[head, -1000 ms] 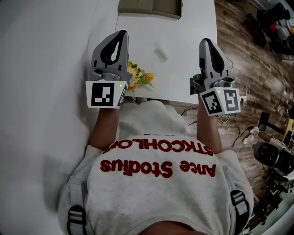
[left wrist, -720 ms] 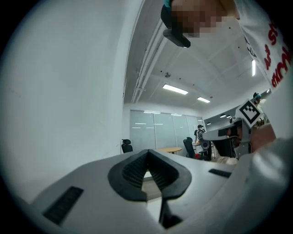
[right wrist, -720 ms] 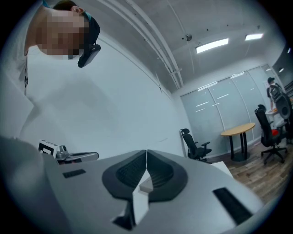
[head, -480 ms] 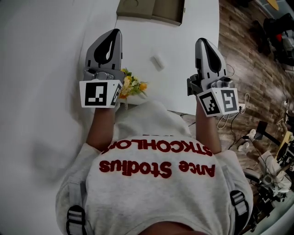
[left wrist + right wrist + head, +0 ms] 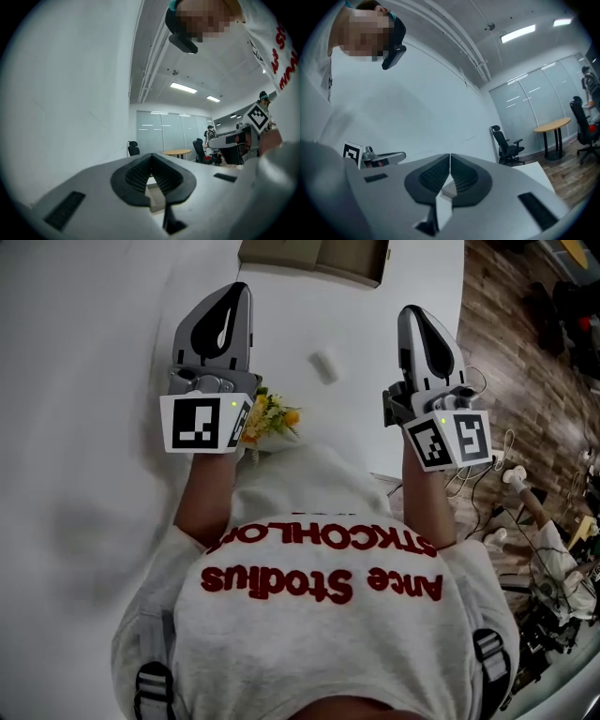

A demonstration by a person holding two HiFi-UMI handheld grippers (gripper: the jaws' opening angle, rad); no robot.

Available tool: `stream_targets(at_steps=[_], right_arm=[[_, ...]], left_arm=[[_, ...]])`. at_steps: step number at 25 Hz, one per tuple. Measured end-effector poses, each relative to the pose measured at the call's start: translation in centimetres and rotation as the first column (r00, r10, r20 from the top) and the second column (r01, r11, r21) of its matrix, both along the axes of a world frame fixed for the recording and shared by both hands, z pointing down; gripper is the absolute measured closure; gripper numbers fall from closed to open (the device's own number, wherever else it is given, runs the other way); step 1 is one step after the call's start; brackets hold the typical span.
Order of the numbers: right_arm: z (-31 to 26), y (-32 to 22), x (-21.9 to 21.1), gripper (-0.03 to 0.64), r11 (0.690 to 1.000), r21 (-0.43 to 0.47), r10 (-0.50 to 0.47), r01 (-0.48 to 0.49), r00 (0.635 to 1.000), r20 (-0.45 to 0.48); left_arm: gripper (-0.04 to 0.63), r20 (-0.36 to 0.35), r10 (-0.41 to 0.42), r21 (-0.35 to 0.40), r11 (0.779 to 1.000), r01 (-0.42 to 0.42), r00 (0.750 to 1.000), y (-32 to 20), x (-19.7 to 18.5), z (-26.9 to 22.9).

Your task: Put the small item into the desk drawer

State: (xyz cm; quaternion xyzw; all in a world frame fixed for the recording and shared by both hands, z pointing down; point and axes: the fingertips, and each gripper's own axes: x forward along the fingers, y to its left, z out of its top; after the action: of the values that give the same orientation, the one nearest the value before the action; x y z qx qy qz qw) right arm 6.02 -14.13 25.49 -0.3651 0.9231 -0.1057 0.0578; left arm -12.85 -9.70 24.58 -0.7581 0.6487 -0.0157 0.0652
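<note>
The small white item point(image 5: 325, 366) lies on the white desk point(image 5: 370, 315), between my two grippers and a little beyond their bodies. My left gripper point(image 5: 240, 291) hovers over the desk's left edge, to the item's left, jaws closed together with nothing in them. The right gripper point(image 5: 411, 312) hangs to the item's right, also shut and empty. In the left gripper view the left gripper point(image 5: 151, 157) has its pads meeting at the tip. The right gripper view shows the right gripper point(image 5: 450, 157) the same way. No drawer can be made out.
A tan open box point(image 5: 281, 251) sits at the desk's far edge. A small bunch of yellow flowers point(image 5: 272, 418) stands at the near edge by my left hand. White wall lies to the left; wood floor point(image 5: 525, 343) with cables and gear to the right.
Both grippers stay shut and have drifted slightly; the left one has shifted a little left. The item has not been touched.
</note>
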Motion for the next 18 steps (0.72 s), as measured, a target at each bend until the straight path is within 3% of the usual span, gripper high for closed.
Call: stream_targets(at_steps=[6, 12, 18], right_arm=[[3.4, 0.3, -1.3, 0.609, 0.999, -0.046, 0.022, -0.025, 0.998, -0.064], [9.3, -1.3, -1.9, 0.586, 0.985, -0.168, -0.047, 0.022, 0.989, -0.141], [14.1, 6.1, -5.9, 0.523, 0.960, -0.279, -0.109, 0.032, 0.958, -0.266]], left_arm=[[0.588, -0.020, 0.034, -0.008, 0.999, -0.034, 0.999, -1.1, -0.7, 2.4], [0.588, -0.035, 0.040, -0.059, 0.997, -0.042, 0.999, -4.4, -0.2, 6.0], [0.588, -0.057, 0.025, -0.094, 0.995, -0.030, 0.998, 1.5, -3.3, 5.6]])
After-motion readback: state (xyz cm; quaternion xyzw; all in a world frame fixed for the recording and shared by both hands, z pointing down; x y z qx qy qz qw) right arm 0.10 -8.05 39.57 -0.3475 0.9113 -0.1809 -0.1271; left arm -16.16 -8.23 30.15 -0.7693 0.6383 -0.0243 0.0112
